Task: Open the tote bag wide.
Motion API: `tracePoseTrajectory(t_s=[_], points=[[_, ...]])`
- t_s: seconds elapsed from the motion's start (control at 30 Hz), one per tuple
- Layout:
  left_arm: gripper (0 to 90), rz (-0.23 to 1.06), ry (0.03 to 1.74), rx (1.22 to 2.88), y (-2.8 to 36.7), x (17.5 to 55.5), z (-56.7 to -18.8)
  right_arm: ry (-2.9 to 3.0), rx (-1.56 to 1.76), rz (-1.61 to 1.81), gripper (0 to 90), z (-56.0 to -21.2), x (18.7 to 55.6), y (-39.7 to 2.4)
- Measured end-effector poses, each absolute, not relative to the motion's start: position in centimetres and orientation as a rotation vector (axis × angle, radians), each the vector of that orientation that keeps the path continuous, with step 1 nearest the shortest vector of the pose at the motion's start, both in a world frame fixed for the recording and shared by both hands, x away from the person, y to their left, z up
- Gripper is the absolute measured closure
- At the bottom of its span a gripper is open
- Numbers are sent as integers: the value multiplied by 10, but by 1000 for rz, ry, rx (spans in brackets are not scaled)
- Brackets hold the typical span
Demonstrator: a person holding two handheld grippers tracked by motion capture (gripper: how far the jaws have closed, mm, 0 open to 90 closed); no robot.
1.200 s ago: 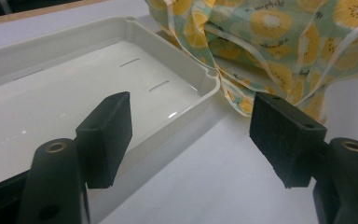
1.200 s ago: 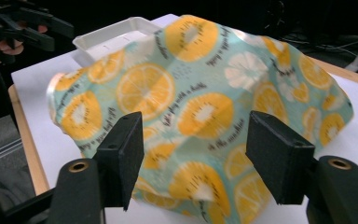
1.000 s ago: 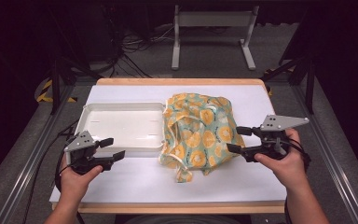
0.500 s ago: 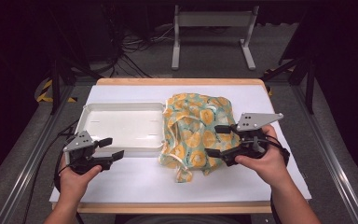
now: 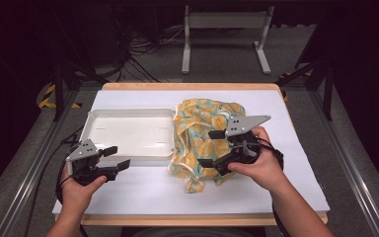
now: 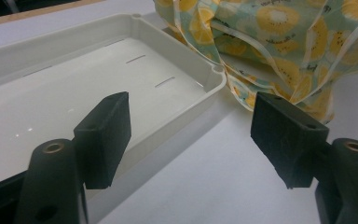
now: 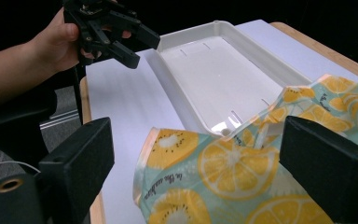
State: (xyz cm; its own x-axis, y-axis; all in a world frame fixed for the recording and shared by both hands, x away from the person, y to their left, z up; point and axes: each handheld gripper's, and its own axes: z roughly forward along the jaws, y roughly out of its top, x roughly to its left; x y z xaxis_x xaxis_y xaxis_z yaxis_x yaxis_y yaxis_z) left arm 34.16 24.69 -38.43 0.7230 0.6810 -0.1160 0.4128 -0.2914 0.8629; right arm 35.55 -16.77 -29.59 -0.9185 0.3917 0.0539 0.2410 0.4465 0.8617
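Cloth (image 5: 205,140) printed with citrus slices lies crumpled on the tabletop (image 5: 143,185), touching the white tray (image 5: 128,132) at its 3 o'clock side. Right gripper (image 5: 211,149) hovers over it, its fingers just opened wide, empty. Left gripper (image 5: 117,158) waits half-open, empty. Next, probably: lower, pinch a fold.

Small dark script printed beside the fruit slices on the cloth (image 7: 233,172), we see it in both gripper views, too small and blurred for us to read, no other lettering, numbers or signs that we can make out
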Motion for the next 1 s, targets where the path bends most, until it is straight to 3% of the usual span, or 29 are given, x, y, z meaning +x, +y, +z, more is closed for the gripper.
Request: tracePoseTrajectory(t_s=[1.0], points=[[289,337,835,1942,245,345,-387,2706,517,1277,50,-322,373,-111]])
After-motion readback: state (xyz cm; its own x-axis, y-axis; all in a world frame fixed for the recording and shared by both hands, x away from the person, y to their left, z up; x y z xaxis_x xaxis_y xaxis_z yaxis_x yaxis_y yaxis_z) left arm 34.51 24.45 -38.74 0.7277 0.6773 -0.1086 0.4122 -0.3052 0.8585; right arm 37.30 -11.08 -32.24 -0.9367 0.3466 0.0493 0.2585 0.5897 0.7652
